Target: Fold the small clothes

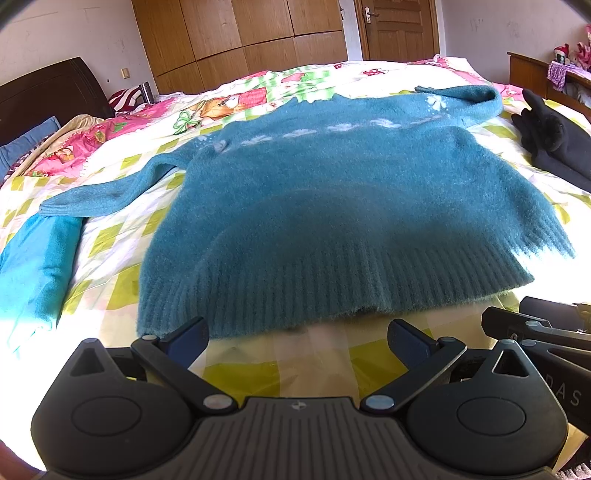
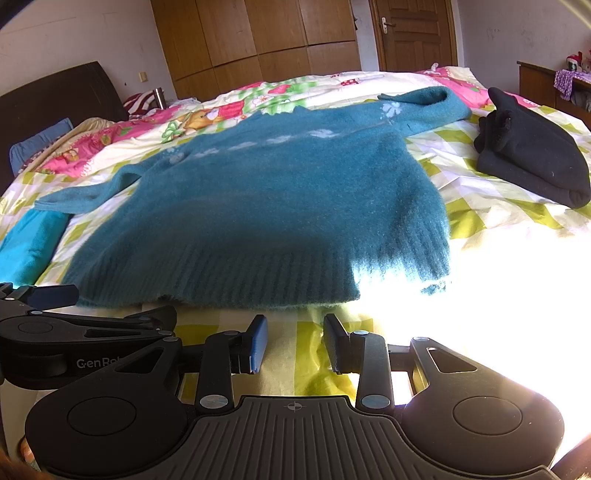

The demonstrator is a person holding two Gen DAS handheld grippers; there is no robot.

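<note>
The blue sweater (image 1: 332,206) lies flat mid-frame on the bed (image 1: 314,369), unfolded. The left hand-held gripper (image 1: 297,341) gapes wide, the right hand-held gripper (image 2: 295,345) half open, both empty near the hem. Next, probably, grasp the 2 hem corners.

**Fuzzy knit, smooth cotton, matt plastic**

The sweater (image 1: 332,192) is fuzzy teal knit with a ribbed hem. The quilt (image 1: 110,236) is smooth printed cloth. The left gripper (image 1: 297,341) is matt black plastic; the wardrobe (image 1: 240,33) is satin wood.

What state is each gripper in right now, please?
Left gripper: jaws wide open, holding nothing, short of the teal sweater.
Right gripper: jaws open, holding nothing.
</note>
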